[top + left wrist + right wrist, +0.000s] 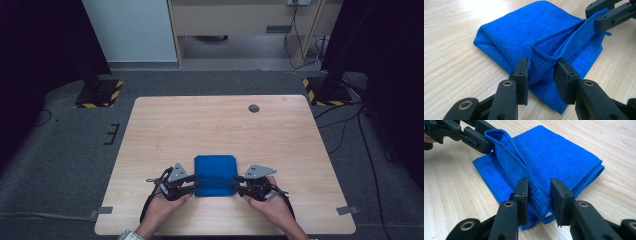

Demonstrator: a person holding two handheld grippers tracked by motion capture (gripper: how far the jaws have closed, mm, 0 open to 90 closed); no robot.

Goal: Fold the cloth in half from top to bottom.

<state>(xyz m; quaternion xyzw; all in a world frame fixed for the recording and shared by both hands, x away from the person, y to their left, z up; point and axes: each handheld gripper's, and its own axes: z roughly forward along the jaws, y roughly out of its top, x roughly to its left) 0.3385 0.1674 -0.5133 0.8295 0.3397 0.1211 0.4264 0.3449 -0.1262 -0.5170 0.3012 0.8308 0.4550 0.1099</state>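
Observation:
A folded blue cloth (215, 172) lies on the wooden table (200, 120) near the front edge. My left gripper (196, 186) is at its near left corner and my right gripper (235, 185) at its near right corner. In the left gripper view the jaws (541, 72) stand apart, with a raised fold of the cloth (536, 30) slack between the pads. In the right gripper view the jaws (539, 195) are also apart. The lifted hem of the cloth (554, 152) leans on one pad, with a gap to the other. The top layer's edge stays raised between the two grippers.
A small dark round spot (254, 108) marks the far part of the table. Grey tape tabs (105, 210) sit at the front corners. Stand bases with yellow and black stripes (100, 95) rest on the floor beyond the table's far corners.

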